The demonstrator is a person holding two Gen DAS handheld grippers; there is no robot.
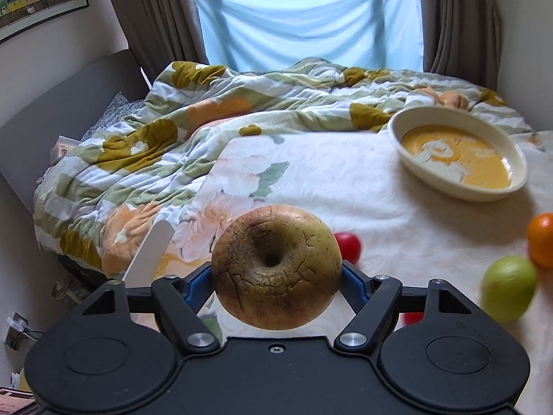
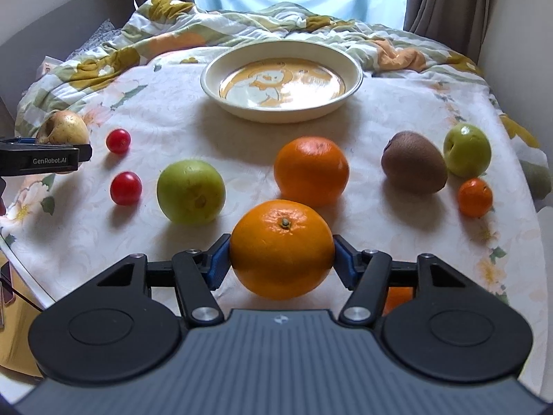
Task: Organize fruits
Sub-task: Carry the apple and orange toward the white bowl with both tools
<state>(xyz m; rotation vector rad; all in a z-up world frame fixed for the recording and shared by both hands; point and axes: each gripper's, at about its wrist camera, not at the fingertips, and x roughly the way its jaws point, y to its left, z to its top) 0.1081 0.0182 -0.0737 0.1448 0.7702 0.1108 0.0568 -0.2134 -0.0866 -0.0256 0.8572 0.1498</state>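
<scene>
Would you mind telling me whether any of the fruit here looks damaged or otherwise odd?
Yes: the apple held in the left gripper has brown, cracked, rough skin around its hollow. The other fruit on the cloth looks smooth and sound.

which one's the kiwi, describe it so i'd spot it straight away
Start at the cream bowl at the far middle of the flowered tablecloth, then look nearer and to the right. The kiwi lies there touching a green apple on its right, the only brown, fuzzy, egg-shaped fruit among smooth ones.
</scene>
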